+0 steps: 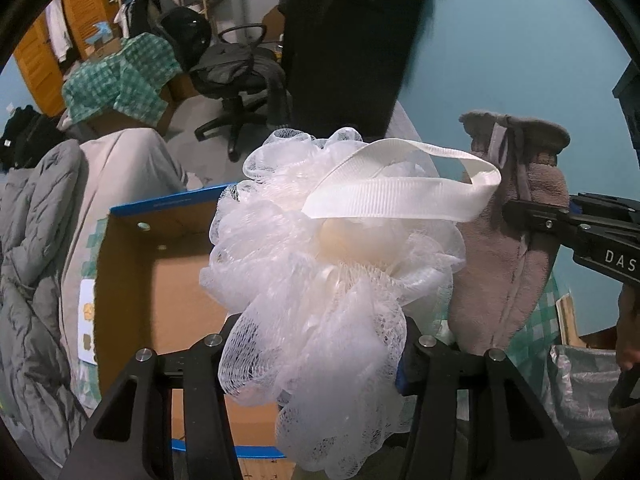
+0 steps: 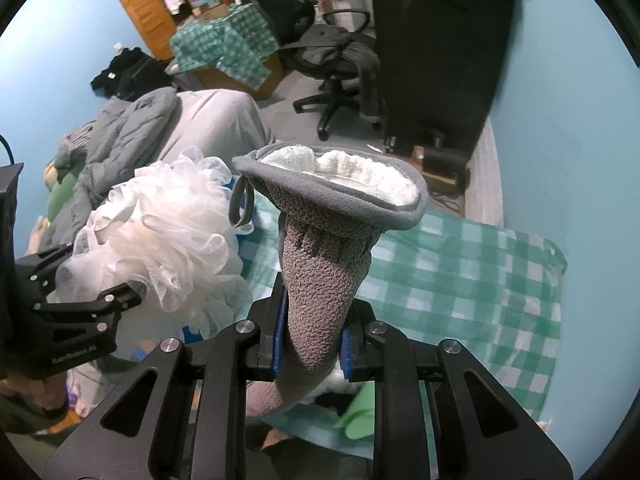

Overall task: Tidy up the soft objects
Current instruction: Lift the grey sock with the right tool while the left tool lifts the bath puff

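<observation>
My left gripper is shut on a white mesh bath pouf with a white ribbon loop, held up above an open cardboard box. The pouf also shows in the right wrist view, with the left gripper under it. My right gripper is shut on a grey oven mitt with a white fleece lining, held upright with its opening up. In the left wrist view the mitt hangs just right of the pouf, gripped by the right gripper.
A green checked cloth covers the surface below. A grey duvet lies at left. An office chair, a tall black object and cluttered boxes stand behind. A silver bag sits at lower right.
</observation>
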Action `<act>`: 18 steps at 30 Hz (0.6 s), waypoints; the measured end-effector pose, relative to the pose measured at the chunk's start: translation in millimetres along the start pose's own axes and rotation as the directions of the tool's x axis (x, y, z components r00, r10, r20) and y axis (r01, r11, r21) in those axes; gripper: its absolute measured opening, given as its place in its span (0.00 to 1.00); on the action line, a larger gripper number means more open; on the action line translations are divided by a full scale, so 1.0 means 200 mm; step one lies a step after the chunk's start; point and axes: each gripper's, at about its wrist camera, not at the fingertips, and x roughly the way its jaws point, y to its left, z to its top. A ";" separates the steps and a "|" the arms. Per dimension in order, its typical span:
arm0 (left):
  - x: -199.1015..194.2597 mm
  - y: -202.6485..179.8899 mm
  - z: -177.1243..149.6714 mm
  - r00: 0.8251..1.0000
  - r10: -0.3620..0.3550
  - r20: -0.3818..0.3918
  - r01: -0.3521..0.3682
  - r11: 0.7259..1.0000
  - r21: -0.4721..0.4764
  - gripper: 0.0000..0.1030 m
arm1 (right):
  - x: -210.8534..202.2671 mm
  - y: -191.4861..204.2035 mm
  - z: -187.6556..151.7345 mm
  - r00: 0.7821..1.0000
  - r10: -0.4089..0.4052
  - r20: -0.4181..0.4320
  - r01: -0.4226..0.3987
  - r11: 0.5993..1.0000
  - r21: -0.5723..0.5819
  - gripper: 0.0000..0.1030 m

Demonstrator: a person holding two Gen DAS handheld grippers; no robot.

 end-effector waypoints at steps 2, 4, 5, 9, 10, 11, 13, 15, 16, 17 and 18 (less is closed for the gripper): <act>-0.01 0.05 0.00 1.000 0.006 0.004 -0.006 1.000 -0.011 0.51 | 0.02 0.04 0.02 1.000 0.011 -0.001 -0.012 1.000 -0.014 0.19; -0.03 0.10 0.00 1.000 0.010 0.010 -0.009 1.000 -0.027 0.50 | 0.03 0.08 0.04 1.000 0.022 -0.002 -0.022 0.999 -0.028 0.19; -0.04 0.12 0.00 1.000 0.014 0.013 -0.014 0.999 -0.035 0.50 | 0.04 0.10 0.04 1.000 0.026 -0.002 -0.026 0.999 -0.035 0.19; -0.07 0.20 -0.01 0.999 0.036 0.021 -0.034 0.998 -0.058 0.50 | 0.06 0.20 0.10 0.999 0.051 -0.004 -0.051 0.996 -0.069 0.19; -0.07 0.23 -0.02 0.999 0.043 0.021 -0.042 0.997 -0.065 0.50 | 0.07 0.22 0.11 0.998 0.055 -0.005 -0.056 0.995 -0.077 0.19; -0.08 0.24 -0.03 0.999 0.047 0.020 -0.046 0.997 -0.070 0.50 | 0.08 0.25 0.12 0.998 0.062 -0.005 -0.062 0.994 -0.086 0.19; -0.09 0.28 -0.04 0.998 0.058 0.020 -0.056 0.995 -0.085 0.50 | 0.10 0.29 0.14 0.997 0.071 -0.005 -0.072 0.992 -0.100 0.19; -0.09 0.33 -0.05 0.998 0.066 0.020 -0.064 0.993 -0.097 0.49 | 0.11 0.34 0.16 0.996 0.085 -0.007 -0.085 0.990 -0.117 0.19; -0.10 0.35 -0.05 0.997 0.072 0.020 -0.069 0.992 -0.105 0.49 | 0.12 0.36 0.17 0.996 0.090 -0.008 -0.090 0.988 -0.125 0.19; -0.11 0.36 -0.06 0.997 0.075 0.020 -0.073 0.991 -0.112 0.49 | 0.13 0.39 0.19 0.995 0.097 -0.010 -0.098 0.986 -0.134 0.19; -0.11 0.39 -0.07 0.997 0.080 0.021 -0.077 0.990 -0.121 0.49 | 0.14 0.41 0.19 0.995 0.103 -0.010 -0.104 0.984 -0.141 0.19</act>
